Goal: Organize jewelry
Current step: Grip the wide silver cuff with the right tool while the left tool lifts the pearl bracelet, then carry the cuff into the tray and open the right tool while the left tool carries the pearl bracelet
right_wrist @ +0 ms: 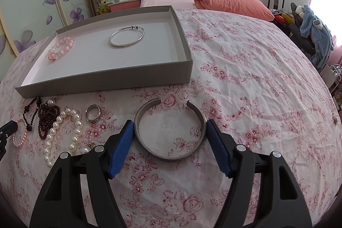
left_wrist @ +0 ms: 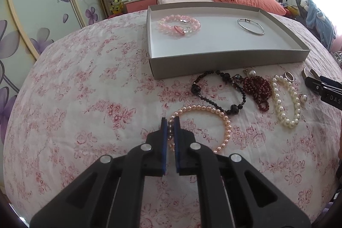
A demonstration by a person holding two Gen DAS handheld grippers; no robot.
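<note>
Between my left gripper's clenched jaws sits the pink pearl bracelet, pinched for lifting toward the tray; my right gripper brackets the cuff, jaws spread, ready to squeeze.

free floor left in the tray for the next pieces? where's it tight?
Tray: bare floor between the pink bracelet and the bangle, plus the whole near strip along the front wall. Tight spot: the cloth in front of the tray, where black beads, red beads and pearls bunch together.
</note>
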